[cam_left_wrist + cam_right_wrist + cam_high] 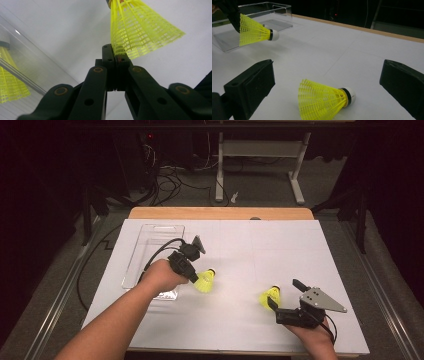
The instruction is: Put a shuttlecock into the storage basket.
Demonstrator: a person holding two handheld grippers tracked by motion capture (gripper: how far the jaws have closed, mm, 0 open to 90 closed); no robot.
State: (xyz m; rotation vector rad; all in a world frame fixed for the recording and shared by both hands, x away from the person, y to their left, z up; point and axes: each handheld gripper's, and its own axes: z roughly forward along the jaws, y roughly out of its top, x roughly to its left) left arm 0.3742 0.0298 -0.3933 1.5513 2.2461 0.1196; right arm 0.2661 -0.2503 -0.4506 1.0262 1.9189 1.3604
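My left gripper [194, 278] [115, 53] is shut on the skirt rim of a yellow shuttlecock [205, 281] [140, 32], held just above the white table beside a clear tray [150, 252]. Its white cork points away from the hand. In the right gripper view that shuttlecock [253, 30] hangs at the far left. A second yellow shuttlecock [270, 296] [324, 100] lies on its side on the table. My right gripper [286, 294] [327, 67] stands open right behind it, one jaw to each side, neither touching it.
The clear tray wall [22, 72] shows a yellow mesh shape; whether reflection or another shuttlecock I cannot tell. The white tabletop [280, 250] ends in a wooden strip [220, 213] at the far edge. Cables and table legs stand on the floor beyond.
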